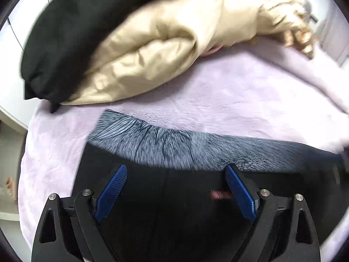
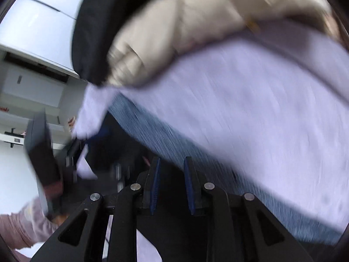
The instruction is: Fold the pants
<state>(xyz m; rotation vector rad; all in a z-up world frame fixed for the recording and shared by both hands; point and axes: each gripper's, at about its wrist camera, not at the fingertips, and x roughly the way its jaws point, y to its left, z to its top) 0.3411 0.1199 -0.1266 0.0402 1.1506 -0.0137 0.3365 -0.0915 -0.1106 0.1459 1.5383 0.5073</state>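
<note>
Dark pants [image 1: 174, 207] lie on a lilac fleece blanket [image 1: 218, 96], with their grey fuzzy lining [image 1: 165, 139] turned out along the far edge. A small red label [image 1: 220, 195] shows on the dark cloth. My left gripper [image 1: 176, 167] hovers over the pants, its blue pads wide apart and nothing between them. The right wrist view is motion-blurred. There my right gripper [image 2: 172, 159] stands over the pants' lining [image 2: 165, 135] with a narrow gap between its pads, and I see no cloth pinched in it.
A beige satin quilt [image 1: 152, 50] and a black cloth [image 1: 65, 32] are bunched along the blanket's far side. The blanket's left edge [image 2: 91, 109] drops off toward white furniture [image 2: 32, 87]. A person's pale sleeve [image 2: 17, 224] shows at lower left.
</note>
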